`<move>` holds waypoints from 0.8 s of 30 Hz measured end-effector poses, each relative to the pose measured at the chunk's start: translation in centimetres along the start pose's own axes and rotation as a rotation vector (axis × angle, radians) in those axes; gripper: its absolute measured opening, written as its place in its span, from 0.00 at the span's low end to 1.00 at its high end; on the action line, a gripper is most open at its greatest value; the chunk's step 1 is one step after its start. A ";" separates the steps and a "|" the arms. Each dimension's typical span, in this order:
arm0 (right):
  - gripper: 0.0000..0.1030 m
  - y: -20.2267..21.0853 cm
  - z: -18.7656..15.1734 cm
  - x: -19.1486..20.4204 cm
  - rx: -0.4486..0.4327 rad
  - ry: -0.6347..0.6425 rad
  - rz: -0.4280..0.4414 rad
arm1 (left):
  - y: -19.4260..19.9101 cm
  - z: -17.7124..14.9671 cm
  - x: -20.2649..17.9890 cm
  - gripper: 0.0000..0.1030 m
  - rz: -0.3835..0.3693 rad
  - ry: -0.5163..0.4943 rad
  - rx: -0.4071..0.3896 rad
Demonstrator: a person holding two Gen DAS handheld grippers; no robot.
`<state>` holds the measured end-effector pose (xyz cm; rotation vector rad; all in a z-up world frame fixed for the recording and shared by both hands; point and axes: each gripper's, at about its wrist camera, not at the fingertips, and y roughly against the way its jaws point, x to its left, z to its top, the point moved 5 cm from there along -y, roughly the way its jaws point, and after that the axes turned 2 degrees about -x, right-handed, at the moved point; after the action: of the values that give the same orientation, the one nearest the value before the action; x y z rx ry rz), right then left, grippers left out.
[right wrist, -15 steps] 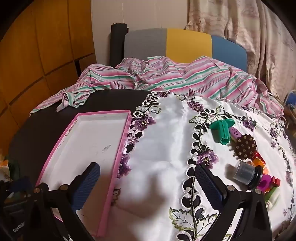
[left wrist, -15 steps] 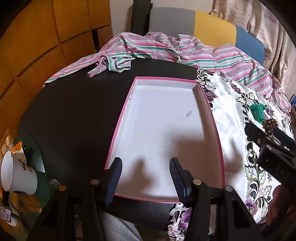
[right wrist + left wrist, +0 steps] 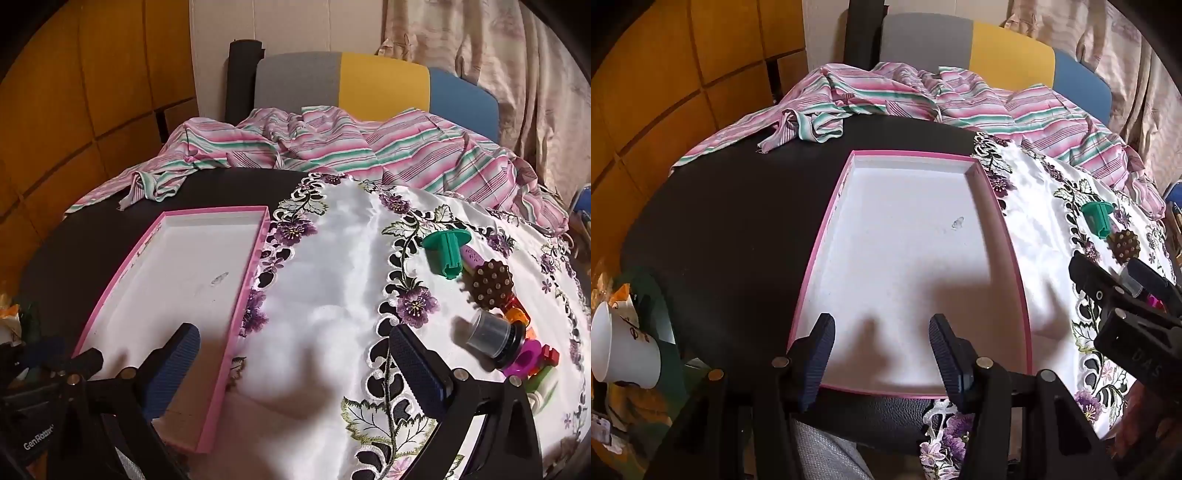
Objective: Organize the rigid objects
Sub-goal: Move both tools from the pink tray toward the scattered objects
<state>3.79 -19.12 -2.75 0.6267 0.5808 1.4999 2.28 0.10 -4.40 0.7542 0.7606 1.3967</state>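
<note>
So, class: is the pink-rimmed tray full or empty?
Empty. In both views the pink-rimmed tray shows only its bare white floor with one small scuff mark; the toys, such as the green plastic piece, all lie outside it on the embroidered cloth.

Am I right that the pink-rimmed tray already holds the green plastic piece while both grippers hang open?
Not quite. The pink-rimmed tray holds nothing; the green plastic piece lies on the embroidered white cloth, right of the tray, as the right wrist view shows. The left gripper and right gripper do hang open.
</note>
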 end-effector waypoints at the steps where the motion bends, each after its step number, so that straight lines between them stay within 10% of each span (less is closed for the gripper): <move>1: 1.00 0.1 0.0 0.0 0.001 0.000 0.002 | 0.0 0.0 0.1 0.52 -0.003 0.002 0.000; 24: 1.00 0.4 -1.9 -5.8 0.041 0.000 -0.125 | -0.9 -1.7 -5.0 0.52 -0.163 -0.137 0.042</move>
<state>2.18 -24.88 -4.01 0.6114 0.6405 1.3740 1.26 -4.92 -6.02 0.7942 0.7290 1.1733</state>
